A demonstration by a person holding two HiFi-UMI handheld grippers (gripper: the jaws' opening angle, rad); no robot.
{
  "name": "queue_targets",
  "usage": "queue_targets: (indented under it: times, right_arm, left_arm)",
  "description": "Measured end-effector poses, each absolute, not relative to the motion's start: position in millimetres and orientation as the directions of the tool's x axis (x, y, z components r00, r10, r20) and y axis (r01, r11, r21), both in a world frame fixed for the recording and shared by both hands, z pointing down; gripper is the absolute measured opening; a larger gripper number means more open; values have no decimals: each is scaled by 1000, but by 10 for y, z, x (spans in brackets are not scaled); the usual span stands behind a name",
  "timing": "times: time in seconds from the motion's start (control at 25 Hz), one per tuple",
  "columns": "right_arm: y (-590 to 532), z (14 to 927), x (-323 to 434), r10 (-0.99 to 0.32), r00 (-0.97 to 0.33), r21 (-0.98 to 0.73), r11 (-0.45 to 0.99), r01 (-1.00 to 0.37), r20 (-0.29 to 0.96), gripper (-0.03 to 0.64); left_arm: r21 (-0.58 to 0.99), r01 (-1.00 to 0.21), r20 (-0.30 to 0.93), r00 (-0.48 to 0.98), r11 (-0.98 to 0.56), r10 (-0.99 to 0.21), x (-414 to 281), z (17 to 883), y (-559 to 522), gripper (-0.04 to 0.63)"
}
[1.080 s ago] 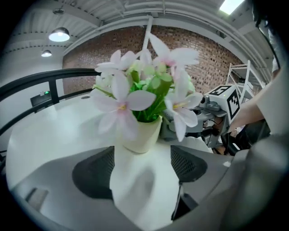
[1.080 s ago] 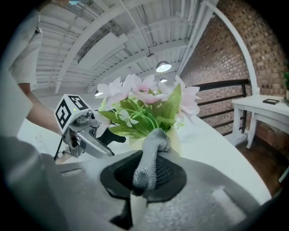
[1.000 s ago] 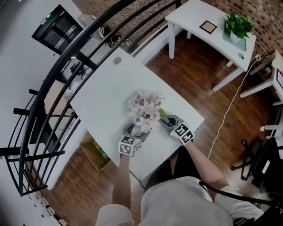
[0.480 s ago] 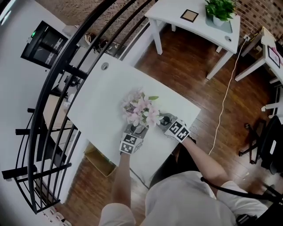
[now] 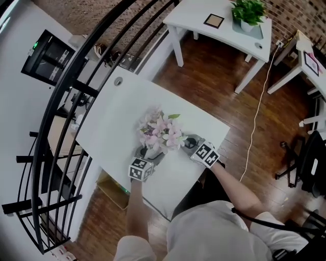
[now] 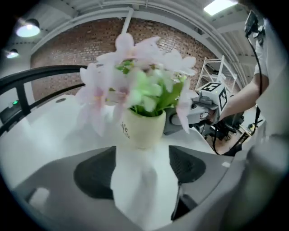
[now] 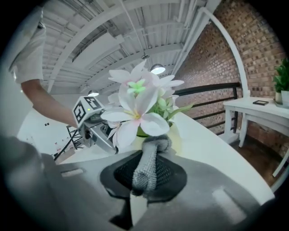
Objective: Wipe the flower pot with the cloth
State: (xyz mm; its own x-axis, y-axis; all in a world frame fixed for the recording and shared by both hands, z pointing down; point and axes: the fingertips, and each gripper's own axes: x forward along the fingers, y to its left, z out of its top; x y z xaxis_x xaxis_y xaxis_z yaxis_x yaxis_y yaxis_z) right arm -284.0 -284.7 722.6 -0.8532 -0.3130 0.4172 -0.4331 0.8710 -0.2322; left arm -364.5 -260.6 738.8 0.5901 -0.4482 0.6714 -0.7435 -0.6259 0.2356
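Observation:
A cream flower pot [image 6: 142, 128] with pink and white flowers [image 5: 159, 133] stands near the front edge of the white table [image 5: 117, 112]. My left gripper [image 6: 142, 160] points at the pot's base from the left. Its jaws are opening, the pot sits just ahead of the pads, and nothing is pressed between them. My right gripper [image 7: 149, 158] is shut on a grey knitted cloth [image 7: 149, 169], whose far end lies against the pot's right side under the petals. In the head view the left gripper [image 5: 146, 155] and the right gripper [image 5: 188, 142] flank the pot.
A black curved railing [image 5: 66, 102] runs along the table's left. A second white table [image 5: 224, 30] at the top right carries a green plant [image 5: 248, 10]. A white cable [image 5: 260, 112] crosses the wooden floor. A cardboard box [image 5: 109, 186] sits under the table's near corner.
The head view has shifted, so the table sits lower left in the picture. The left gripper's marker cube has edged left beside the pot. The right gripper stays at the pot with the cloth.

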Motion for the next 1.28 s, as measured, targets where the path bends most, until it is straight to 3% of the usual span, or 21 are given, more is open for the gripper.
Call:
queue_targets:
  times: [0.08,0.12,0.28,0.4,0.56,0.72,0.88,1.04,1.16,1.24,1.28]
  right_arm:
    - [-2842,7209,-2860,-286,-864,-233,884,-405,415,9]
    - [-2821,7190,-2875,-262,-870,-228,897,-379,417,14]
    - [-2847,7093,-2904,-220,-885,-218,919,-330,411,21]
    - [-2896,7100,-2903,-235,-881,-220,912,-346,410,23]
    - [-2967,7126,-2805,-267,-875,-235,894,-381,403,23]
    - [-3031,7149,-2688,-311,-856,-222,877,-427,413,23]
    - [-3012,7196,-2638,-377,-824,-221,839,-497,423,23]
    - [-2810,7173,-2735,-353,-838,-243,845,-477,416,21]
    - [-2711,7202,-2766,-353,-841,-268,835,-480,409,8]
    - [-2722,7213,-2731,-358,-842,-289,824,-488,402,9]
    - [-2725,7219,-2710,-354,-845,-293,824,-484,401,9]
  left_arm:
    - [295,-637,653,679,-712,-336,-3665,7348,-2761,528]
    - [306,-582,653,704,-753,-279,-3651,7327,-2832,579]
    - [284,-393,668,735,-874,-114,-3509,7299,-3091,583]
    - [294,-326,644,762,-898,-65,-3336,7321,-3207,489]
    - [290,-396,607,780,-871,-152,-3242,7319,-3246,472]
    - [271,-563,586,740,-781,-330,-3175,7334,-3196,470]
    - [261,-744,563,635,-615,-529,-3174,7321,-3070,469]
    - [253,-872,556,486,-419,-675,-3212,7309,-2960,468]
    - [224,-914,572,404,-338,-713,-3193,7327,-2887,466]
    - [174,-907,613,405,-385,-678,-3107,7398,-2781,468]
    - [150,-893,631,417,-424,-654,-3068,7437,-2718,509]
